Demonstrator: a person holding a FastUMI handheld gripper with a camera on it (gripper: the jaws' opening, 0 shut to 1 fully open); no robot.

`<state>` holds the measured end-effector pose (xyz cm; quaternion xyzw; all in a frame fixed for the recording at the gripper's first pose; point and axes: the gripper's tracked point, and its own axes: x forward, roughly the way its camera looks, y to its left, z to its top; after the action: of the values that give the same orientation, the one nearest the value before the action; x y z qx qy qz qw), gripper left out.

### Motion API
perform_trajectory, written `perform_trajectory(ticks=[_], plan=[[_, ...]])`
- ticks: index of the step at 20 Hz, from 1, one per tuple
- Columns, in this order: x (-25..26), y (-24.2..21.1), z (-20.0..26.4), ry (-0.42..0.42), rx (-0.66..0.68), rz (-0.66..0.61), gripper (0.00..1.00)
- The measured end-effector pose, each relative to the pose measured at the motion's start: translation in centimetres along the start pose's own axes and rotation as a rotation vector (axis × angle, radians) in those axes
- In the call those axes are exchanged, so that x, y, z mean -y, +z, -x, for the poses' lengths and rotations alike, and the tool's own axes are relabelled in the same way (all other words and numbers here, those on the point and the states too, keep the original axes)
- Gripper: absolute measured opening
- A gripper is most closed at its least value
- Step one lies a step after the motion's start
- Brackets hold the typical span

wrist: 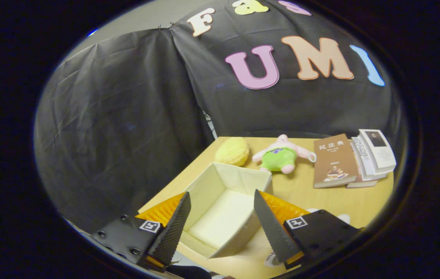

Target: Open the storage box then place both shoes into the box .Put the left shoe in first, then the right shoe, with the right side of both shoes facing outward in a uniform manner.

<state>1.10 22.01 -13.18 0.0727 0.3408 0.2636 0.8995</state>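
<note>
The gripper point(220, 201) hangs wide open over the cream fabric storage box point(223, 209), holding nothing; the box stands open and empty between and just below its fingers. Beyond the box on the wooden table point(320, 201) lie a yellow plush point(232, 151), a pink-and-green plush toy point(282, 157) and a stack of books point(353, 159)

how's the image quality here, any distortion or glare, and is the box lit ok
Gripper view: strong fisheye bending, so the table edges curve; the open storage box between the fingers of the hand-held gripper is evenly lit, its pale inside bright but not washed out; no hard glare; the books and plush toy beyond look slightly soft; the gripper's fingers are spread open, holding nothing.
</note>
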Motion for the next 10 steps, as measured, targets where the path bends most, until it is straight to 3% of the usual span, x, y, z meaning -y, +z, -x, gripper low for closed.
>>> perform_trajectory(ticks=[10], plan=[[11.4, -6.1, 1.0, -0.165, -0.101, 0.015, 1.00]])
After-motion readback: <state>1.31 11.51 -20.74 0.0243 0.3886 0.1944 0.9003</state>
